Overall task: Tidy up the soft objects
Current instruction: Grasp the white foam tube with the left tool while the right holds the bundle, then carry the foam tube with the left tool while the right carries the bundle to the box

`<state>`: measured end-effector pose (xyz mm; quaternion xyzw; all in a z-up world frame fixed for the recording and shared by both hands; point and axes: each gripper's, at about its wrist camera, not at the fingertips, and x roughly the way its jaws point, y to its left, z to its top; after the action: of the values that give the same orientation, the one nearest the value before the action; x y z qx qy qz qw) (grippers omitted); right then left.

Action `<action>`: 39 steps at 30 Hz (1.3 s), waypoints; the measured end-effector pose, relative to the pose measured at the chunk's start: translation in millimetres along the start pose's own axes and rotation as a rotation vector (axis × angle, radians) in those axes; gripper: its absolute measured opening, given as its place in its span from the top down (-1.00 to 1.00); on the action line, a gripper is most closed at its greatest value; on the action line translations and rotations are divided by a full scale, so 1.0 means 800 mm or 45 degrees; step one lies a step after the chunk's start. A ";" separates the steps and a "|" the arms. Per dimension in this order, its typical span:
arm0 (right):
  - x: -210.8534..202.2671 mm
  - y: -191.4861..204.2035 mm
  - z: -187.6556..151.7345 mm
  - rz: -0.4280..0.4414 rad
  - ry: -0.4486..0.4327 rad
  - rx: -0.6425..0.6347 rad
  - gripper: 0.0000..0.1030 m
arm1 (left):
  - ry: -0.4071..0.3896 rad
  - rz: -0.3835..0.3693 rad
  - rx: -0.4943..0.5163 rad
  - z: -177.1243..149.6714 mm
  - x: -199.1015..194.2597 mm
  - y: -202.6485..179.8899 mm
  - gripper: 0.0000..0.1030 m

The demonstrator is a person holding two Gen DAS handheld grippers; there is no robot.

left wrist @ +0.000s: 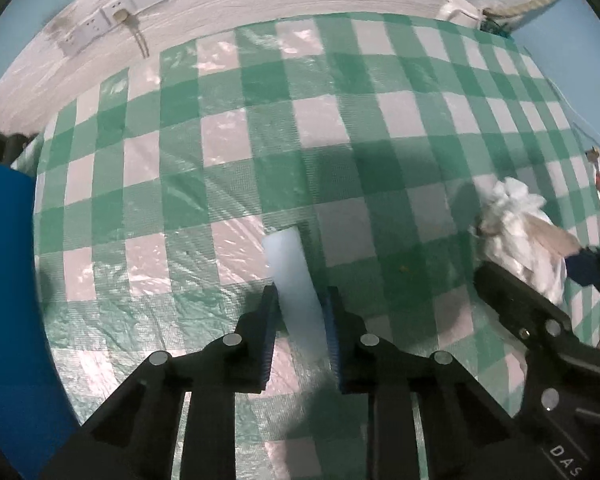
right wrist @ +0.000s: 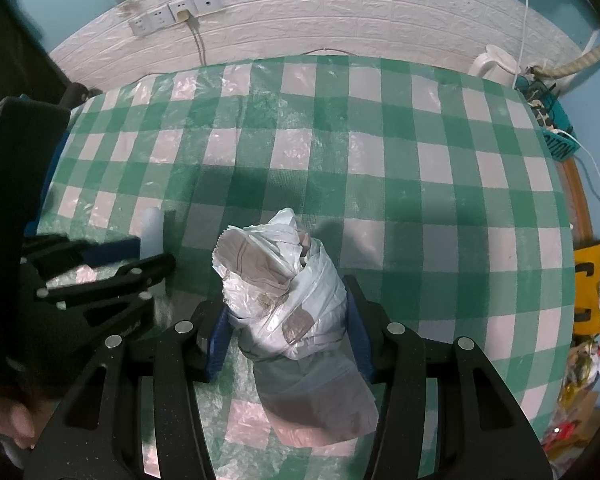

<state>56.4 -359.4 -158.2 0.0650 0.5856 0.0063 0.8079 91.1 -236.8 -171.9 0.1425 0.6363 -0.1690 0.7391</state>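
Note:
A pale blue-white foam block [left wrist: 290, 272] lies on the green-and-white checked tablecloth [left wrist: 260, 152]. My left gripper [left wrist: 301, 295] points down over the block, its blue pads pressed on the block's two long sides. In the right wrist view the same left gripper [right wrist: 152, 254] shows at the left edge with the foam block [right wrist: 153, 228] between its fingers. My right gripper [right wrist: 288, 312] is shut on a crumpled white plastic bag bundle [right wrist: 288, 292] that stands on the cloth. From the left wrist view the bundle [left wrist: 512, 224] and the right gripper [left wrist: 532, 268] sit at the right.
A white brick-pattern wall with a socket strip [right wrist: 176, 16] backs the table. A white kettle [right wrist: 496, 64] stands at the far right corner. A blue surface [left wrist: 8, 300] lies off the table's left edge. Coloured clutter [right wrist: 592, 300] crowds the right side. A hand [right wrist: 8, 420] holds the left gripper.

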 end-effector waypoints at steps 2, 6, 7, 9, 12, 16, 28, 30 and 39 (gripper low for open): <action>-0.001 0.000 0.000 0.002 -0.002 0.000 0.01 | -0.013 0.011 0.026 -0.002 -0.001 -0.006 0.66; -0.005 0.004 0.000 0.009 -0.008 -0.017 0.01 | -0.025 0.003 0.030 -0.010 -0.006 -0.002 0.74; -0.007 0.005 0.000 0.009 -0.010 -0.023 0.01 | -0.031 -0.001 0.029 -0.011 -0.009 -0.001 0.74; -0.011 0.008 -0.001 0.014 -0.017 -0.030 0.01 | -0.050 0.000 0.028 -0.012 -0.017 0.007 0.74; -0.016 0.012 -0.002 0.021 -0.021 -0.033 0.01 | -0.065 -0.007 0.024 -0.006 -0.028 0.015 0.74; -0.024 0.018 -0.001 0.026 -0.027 -0.038 0.01 | -0.091 0.025 0.029 -0.011 -0.039 0.021 0.75; -0.050 0.057 0.003 0.056 -0.063 -0.096 0.01 | -0.150 0.103 0.008 -0.030 -0.079 0.065 0.75; -0.054 0.064 0.004 0.061 -0.065 -0.104 0.01 | -0.160 0.114 0.003 -0.038 -0.088 0.072 0.75; -0.070 0.107 0.007 0.100 -0.087 -0.184 0.02 | -0.206 0.169 -0.006 -0.059 -0.117 0.104 0.76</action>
<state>49.9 -279.8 -94.1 0.0298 0.5528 0.0781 0.8291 72.3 -135.0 -86.6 0.1686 0.5642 -0.1292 0.7978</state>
